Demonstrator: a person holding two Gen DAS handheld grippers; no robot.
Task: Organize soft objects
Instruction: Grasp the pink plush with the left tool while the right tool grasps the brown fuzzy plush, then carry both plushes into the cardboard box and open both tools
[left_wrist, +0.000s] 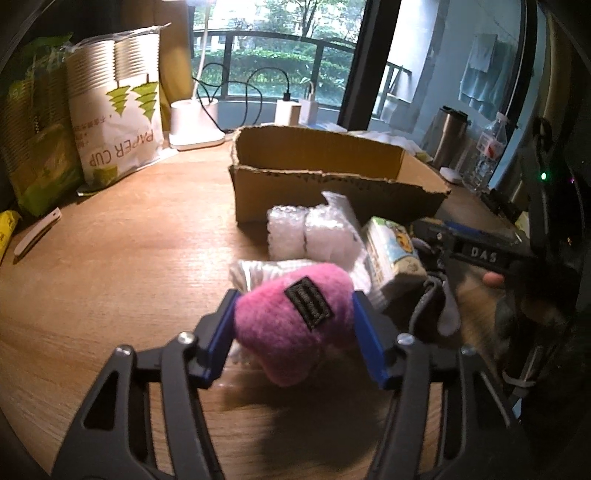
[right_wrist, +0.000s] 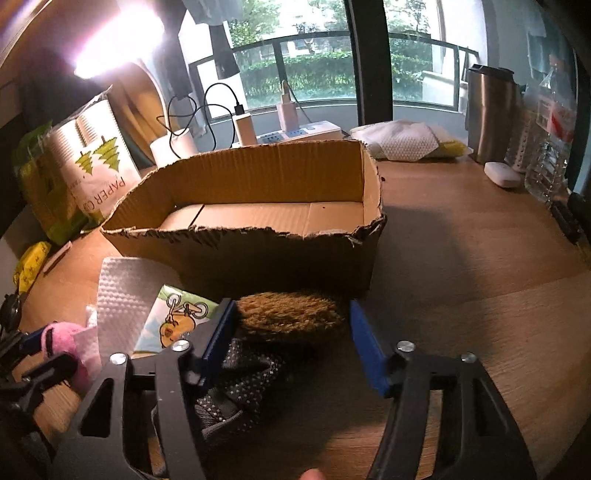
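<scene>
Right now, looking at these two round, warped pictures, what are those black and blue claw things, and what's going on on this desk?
They are handheld grippers, one in each of a person's hands, each carrying a fisheye camera that looks along its two blue fingers. So each picture is one gripper's own view.

The left gripper is squeezing a pink plush toy. The right gripper has a brown furry toy between its fingers; contact is hard to tell.

On the wooden desk stands an open cardboard box with nothing inside. In front of it lie bubble wrap, a tissue pack and a paper towel. A paper cup bag stands at the left.
</scene>
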